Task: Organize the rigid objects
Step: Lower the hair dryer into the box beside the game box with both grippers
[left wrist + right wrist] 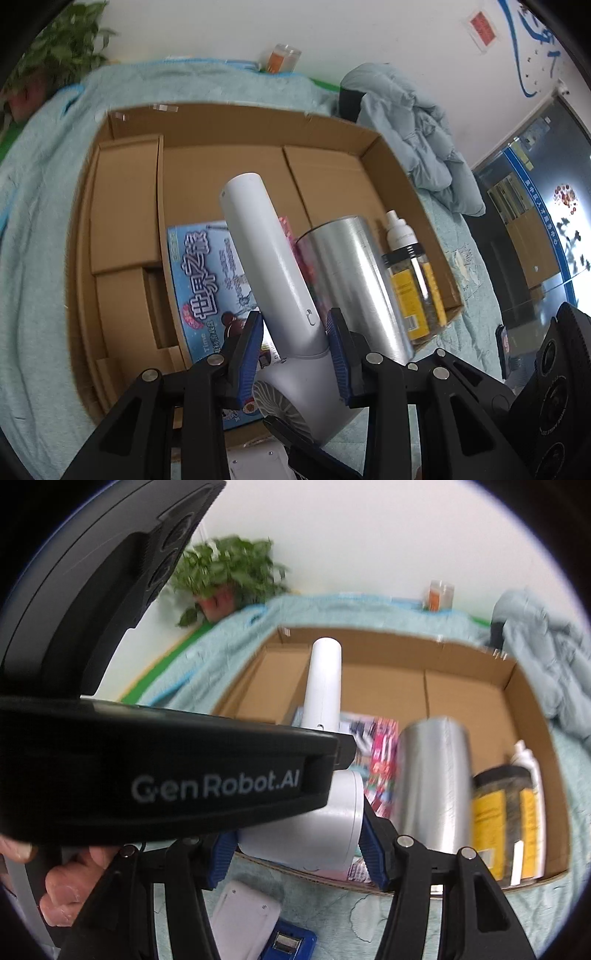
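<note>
Both grippers (295, 332) (295, 845) seemingly clamp the white hair dryer (266, 258).

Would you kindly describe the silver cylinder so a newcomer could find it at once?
Start at the open cardboard box on the pale blue blanket. Along its right side lie three containers. The silver cylinder is the widest, shiny and label-free, lying between the white hair dryer and the black-lidded yellow-labelled jar.

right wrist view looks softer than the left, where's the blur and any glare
Right wrist view: motion-smeared throughout, worst on the silver cylinder and the plant; the other tool's black housing hides the left half. Left wrist view: sharper, the book title legible, bright streaks of glare on the cylinder, fisheye bending the cardboard box rim.
</note>
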